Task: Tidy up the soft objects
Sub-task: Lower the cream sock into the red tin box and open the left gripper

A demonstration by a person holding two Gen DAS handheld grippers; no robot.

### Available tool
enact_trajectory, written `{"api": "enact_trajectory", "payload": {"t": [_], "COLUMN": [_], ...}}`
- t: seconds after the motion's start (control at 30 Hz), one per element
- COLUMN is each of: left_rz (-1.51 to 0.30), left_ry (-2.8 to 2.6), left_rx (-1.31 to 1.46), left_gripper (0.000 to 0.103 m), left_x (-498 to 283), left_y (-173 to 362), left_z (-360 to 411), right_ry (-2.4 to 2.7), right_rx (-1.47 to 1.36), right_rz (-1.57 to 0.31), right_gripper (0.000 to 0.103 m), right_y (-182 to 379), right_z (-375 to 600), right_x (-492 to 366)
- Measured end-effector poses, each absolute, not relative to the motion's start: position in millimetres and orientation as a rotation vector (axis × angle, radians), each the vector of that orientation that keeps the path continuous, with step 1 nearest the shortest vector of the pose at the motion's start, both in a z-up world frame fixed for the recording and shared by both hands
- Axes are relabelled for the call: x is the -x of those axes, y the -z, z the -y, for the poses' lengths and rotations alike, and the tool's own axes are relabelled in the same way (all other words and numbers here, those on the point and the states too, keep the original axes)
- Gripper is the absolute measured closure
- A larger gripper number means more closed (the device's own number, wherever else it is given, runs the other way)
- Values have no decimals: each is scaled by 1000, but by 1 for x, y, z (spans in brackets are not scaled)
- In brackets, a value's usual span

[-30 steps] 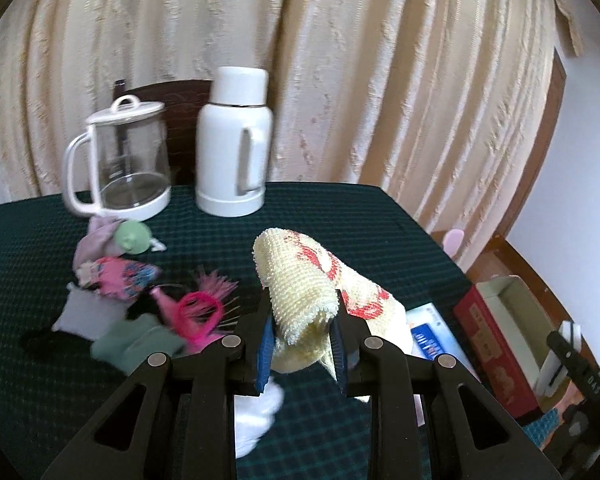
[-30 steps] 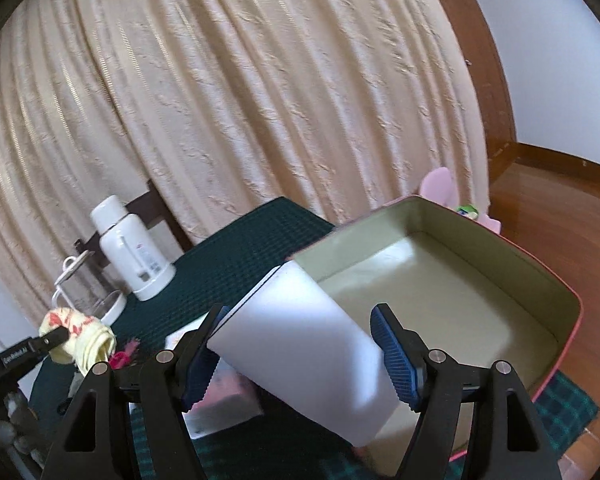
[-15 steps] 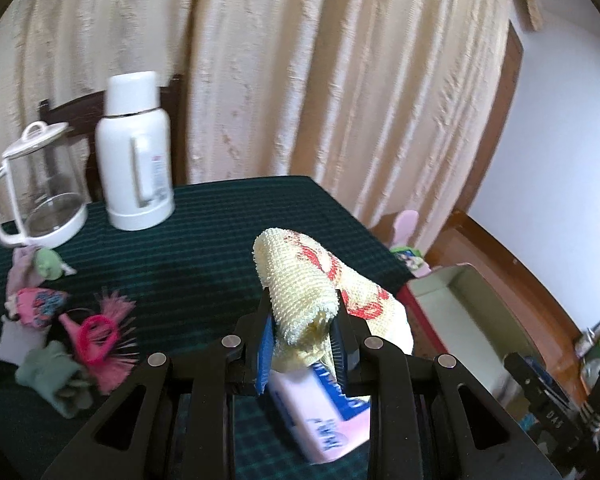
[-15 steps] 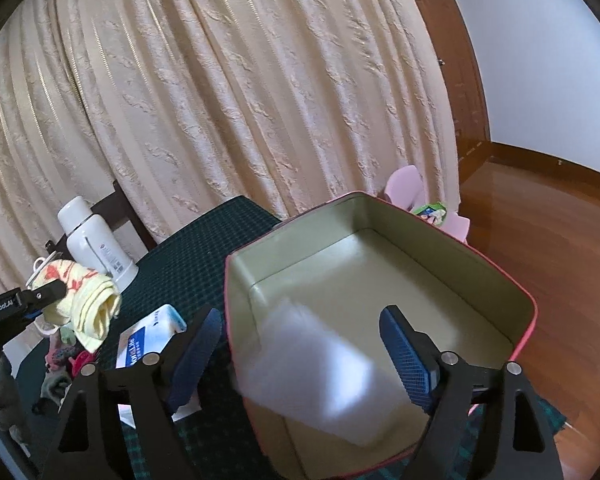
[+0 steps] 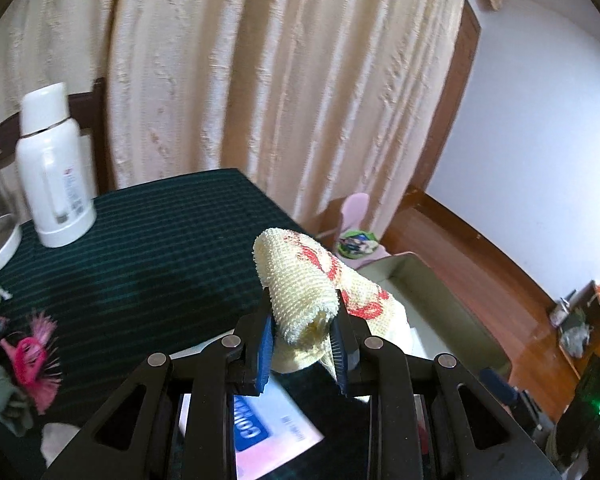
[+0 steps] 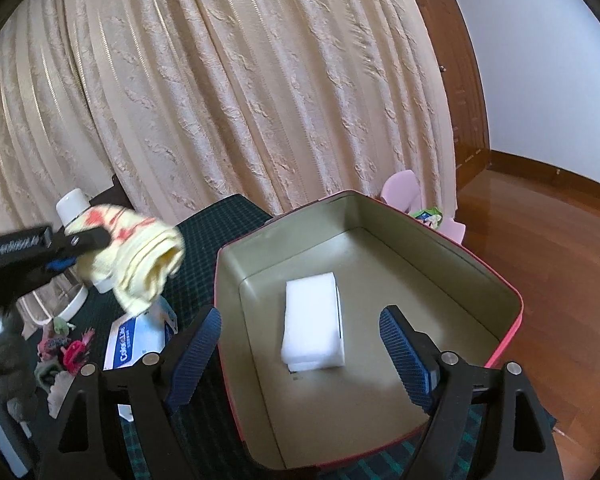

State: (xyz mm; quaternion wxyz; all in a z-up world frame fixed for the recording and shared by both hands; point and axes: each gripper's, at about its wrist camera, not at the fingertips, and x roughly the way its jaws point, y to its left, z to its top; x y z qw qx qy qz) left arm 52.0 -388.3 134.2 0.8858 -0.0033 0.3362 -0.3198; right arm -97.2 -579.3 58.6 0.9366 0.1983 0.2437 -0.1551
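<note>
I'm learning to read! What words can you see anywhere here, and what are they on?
"GenRobot.AI": on the left gripper, partly blurred.
"Colo…": blue label on the tissue pack; the rest is unreadable.
Print on the white thermos: too blurred to read.

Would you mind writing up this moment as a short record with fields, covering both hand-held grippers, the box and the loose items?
left hand-held gripper: shut on the rolled yellow towel, in the air beside the box
right hand-held gripper: open, nothing between its jaws, over the box
box: red outside, open top, holds one white sponge block
table: dark green checked cloth
loose items: tissue pack, small soft toys, white thermos
</note>
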Motion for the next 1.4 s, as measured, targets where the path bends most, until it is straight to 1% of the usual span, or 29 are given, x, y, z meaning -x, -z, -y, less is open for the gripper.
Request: {"api": "enact_trajectory", "payload": {"t": [0.37,0.43,0.47,0.53,0.57,0.6,0.63,1.07,1.4], "left_rz": [-742,-754,-759,-775,-787,-796,-802,-757,-740], "left_ry": [786,800,804,818,823,830,834,730,660], "left_rx": [-23,-32,-36,-40,-42,-40,-38,-58,-43], "left_gripper": [78,74,69,56,52,46,43,41,35], "left_x": [-51,-51,-51,-52,-53,-55,-56,-50,-46], "left_y": [-123,-119,-118,-114,-111,-109,-108,-109,-110], "left_z": [440,447,450,458,461,463,464,440,403], "right_ry": [318,318,318,319,318,318,318,312,292], "right_rx": [-369,-371,-372,-375,-377,-378,-378,-384,-379], "right_rz": [-498,-499,-500,-502,-504,-504,-504,-493,-485], "right_gripper": [18,18,18,18,18,18,18,18,18], "right_y": [-56,-56,-55,-54,-53,-54,-54,-57,-62], "right_z": [576,576,576,577,577,577,577,576,565], "right_x": [103,103,104,104,104,103,104,105,101]}}
